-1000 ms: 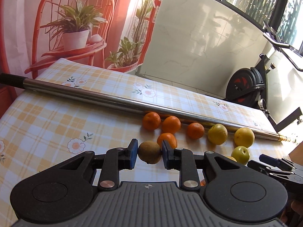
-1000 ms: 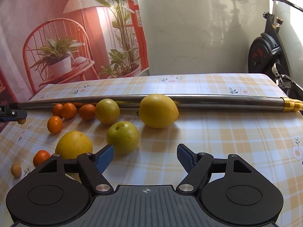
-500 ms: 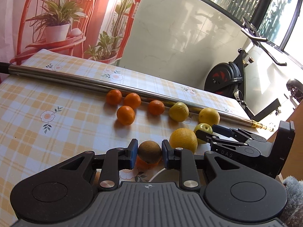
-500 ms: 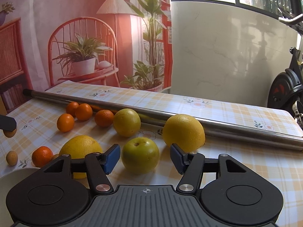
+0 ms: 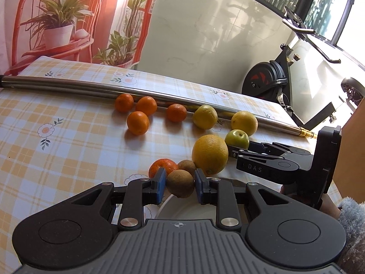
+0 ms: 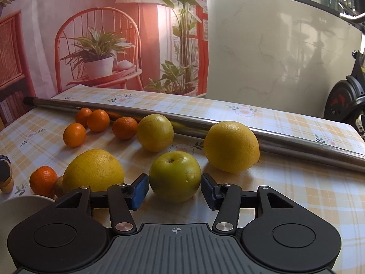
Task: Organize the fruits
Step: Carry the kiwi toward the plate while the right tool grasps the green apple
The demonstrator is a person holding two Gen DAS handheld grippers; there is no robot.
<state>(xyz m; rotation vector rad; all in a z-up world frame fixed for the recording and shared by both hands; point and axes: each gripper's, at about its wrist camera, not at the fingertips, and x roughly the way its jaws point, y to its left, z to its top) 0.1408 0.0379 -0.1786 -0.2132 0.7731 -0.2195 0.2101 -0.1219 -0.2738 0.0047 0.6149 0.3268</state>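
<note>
The brown fruit (image 5: 180, 183) is pinched between the pads of the left gripper (image 5: 179, 185), held just over the far rim of the white bowl (image 5: 182, 207), which lies directly below and toward the camera; a short drop is judged to be what's left. The right gripper (image 6: 174, 188) is spread wide, w/ the green apple (image 6: 175, 175) straight ahead btwn its fingers, not yet touched. The apple, being round, has no long axis to be matched.
</note>
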